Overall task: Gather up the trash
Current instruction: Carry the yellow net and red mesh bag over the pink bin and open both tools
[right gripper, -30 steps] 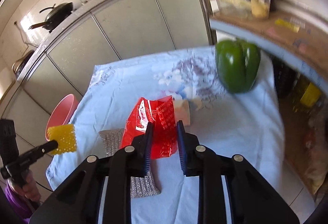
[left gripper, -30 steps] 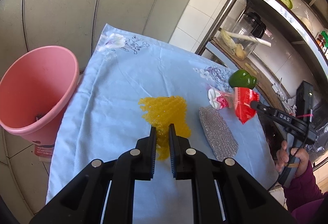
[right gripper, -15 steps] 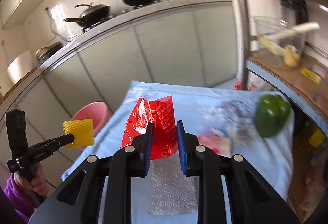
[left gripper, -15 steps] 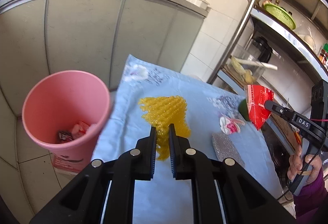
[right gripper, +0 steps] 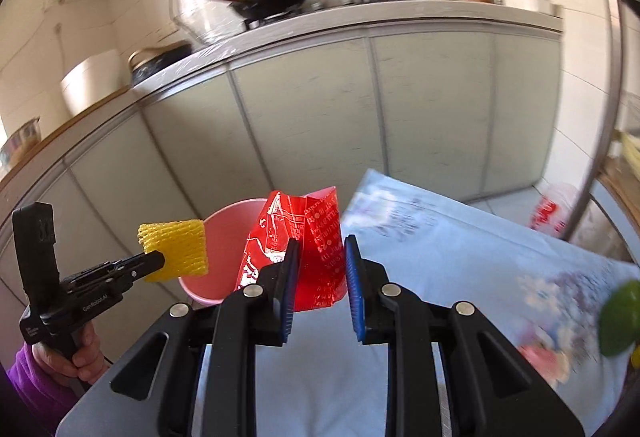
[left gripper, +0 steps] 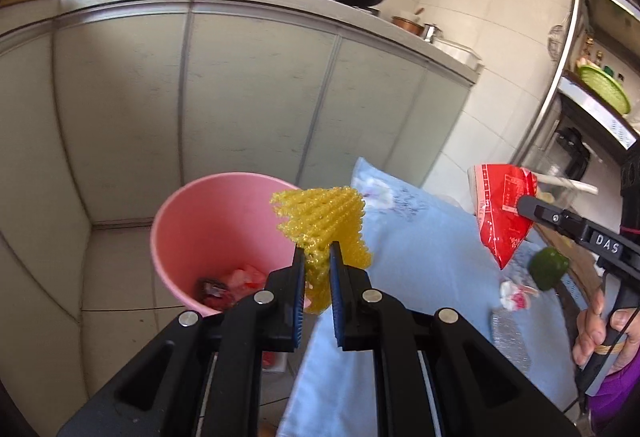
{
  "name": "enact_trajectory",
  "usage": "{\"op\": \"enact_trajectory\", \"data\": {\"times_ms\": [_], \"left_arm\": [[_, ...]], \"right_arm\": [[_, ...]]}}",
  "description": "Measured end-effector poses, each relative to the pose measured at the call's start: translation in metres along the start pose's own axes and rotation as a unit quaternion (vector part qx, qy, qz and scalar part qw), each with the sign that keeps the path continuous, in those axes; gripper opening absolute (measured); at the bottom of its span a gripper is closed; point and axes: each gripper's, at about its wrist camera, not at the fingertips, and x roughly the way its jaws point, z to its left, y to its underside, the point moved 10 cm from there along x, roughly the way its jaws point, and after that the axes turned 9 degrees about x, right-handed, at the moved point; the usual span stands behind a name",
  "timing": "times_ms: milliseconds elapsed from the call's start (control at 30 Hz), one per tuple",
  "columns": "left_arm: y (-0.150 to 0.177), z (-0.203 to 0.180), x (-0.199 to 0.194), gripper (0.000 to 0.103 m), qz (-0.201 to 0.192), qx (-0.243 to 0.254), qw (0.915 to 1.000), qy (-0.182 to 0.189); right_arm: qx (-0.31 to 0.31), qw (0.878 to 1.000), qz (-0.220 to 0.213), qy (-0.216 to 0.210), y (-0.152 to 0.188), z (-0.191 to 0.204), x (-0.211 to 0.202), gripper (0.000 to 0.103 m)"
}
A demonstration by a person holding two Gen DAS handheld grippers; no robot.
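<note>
Carrying two pieces of trash at once, you are midway through the collection, by my reading. Your left gripper (left gripper: 314,261) has its fingers pinched almost together on the yellow foam net (left gripper: 322,221), which hangs in the air at the near rim of the pink bin (left gripper: 172,221). From the right wrist view the net (right gripper: 174,251) sits at 9 o'clock of the bin (right gripper: 224,237), just short of the opening.

Your right gripper (right gripper: 320,257) holds its fingers a narrow gap apart, clamped on the red wrapper (right gripper: 316,237). That wrapper is also airborne, in front of the bin as that camera sees it; from the left wrist view it (left gripper: 502,211) hangs above the cloth (left gripper: 420,237), at 3 o'clock of the bin. Whether it is over the opening cannot be told.

Done: the bin already holds some scraps (left gripper: 236,283) at its bottom, red and pale; both current pieces are lifted clear of the cloth.

Left: neither piece is released yet. A small pink-and-white wrapper (left gripper: 516,295) lies on the cloth at 4 o'clock of the red one, next to a silver scrubber (left gripper: 508,337) and a green pepper (left gripper: 548,269). The small wrapper looks like trash still to fetch; the scrubber and pepper probably stay.
</note>
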Motion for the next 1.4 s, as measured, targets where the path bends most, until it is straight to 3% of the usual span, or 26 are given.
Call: {"op": "enact_trajectory", "data": {"times_ms": [333, 633, 700, 833, 1100, 1400], "left_arm": [[0.022, 0.058, 0.012, 0.011, 0.026, -0.021, 0.9973, -0.065], [0.034, 0.076, 0.029, 0.011, 0.052, -0.028, 0.9952, -0.078], [0.038, 0.078, 0.033, 0.011, 0.058, -0.029, 0.9948, -0.079], [0.042, 0.081, 0.041, 0.015, 0.068, -0.033, 0.9935, -0.086], [0.044, 0.089, 0.045, 0.024, 0.074, -0.05, 0.9919, -0.09], [0.041, 0.085, 0.035, 0.025, 0.066, -0.051, 0.9926, -0.088]], "right_arm": [[-0.044, 0.997, 0.053, -0.029, -0.001, 0.062, 0.083, 0.023], [-0.052, 0.99, 0.115, -0.055, 0.028, 0.092, 0.143, 0.023], [-0.053, 0.99, 0.12, -0.057, 0.032, 0.095, 0.15, 0.024], [-0.058, 0.988, 0.133, -0.053, 0.04, 0.097, 0.161, 0.036], [-0.065, 0.988, 0.131, -0.053, 0.039, 0.094, 0.161, 0.039], [-0.067, 0.988, 0.129, -0.059, 0.037, 0.095, 0.158, 0.047]]}}
